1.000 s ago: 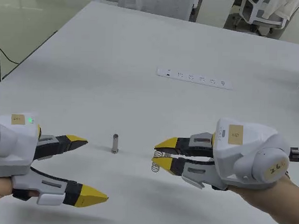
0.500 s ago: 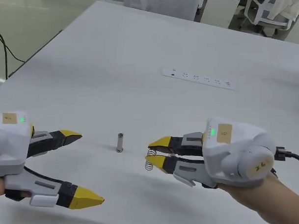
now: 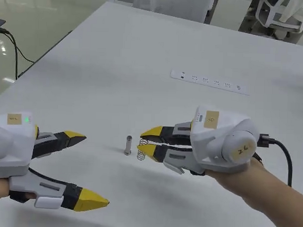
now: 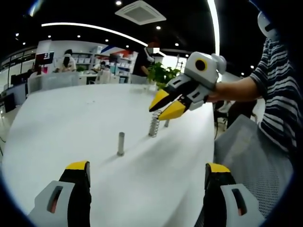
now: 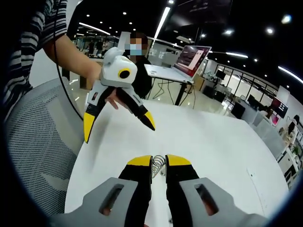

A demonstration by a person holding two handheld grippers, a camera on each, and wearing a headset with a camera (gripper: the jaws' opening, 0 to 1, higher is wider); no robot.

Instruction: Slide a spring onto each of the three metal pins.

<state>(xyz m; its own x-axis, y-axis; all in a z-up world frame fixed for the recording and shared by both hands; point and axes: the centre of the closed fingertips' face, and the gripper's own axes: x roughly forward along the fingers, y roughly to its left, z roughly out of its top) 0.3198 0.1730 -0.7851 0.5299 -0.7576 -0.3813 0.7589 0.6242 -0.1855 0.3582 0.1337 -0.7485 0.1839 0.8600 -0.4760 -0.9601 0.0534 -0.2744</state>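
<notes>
Spring (image 3: pixel 140 155) and upright metal pin (image 3: pixel 128 145) stand close together on the white table (image 3: pixel 118 62), toward its near edge and about midway along it. At the left, the left tool (image 3: pixel 95 170) hovers with its jaws spread wide and nothing between them, pointing toward the pin. Just right of the pin and not touching it, the spring hangs roughly upright, pinched near its middle by the nearly closed yellow tips of the right tool (image 3: pixel 142 142). To do this step well, I judge the spring's lower end should be raised above the pin's top, lined up on its axis, then lowered straight so the coils do not snag. The free-standing pin looks easy to tip, so the left tool could steady it low down. Farther right, toward the far edge, lies a white power strip (image 3: pixel 210 81), well apart, and nothing blocks the short path.
</notes>
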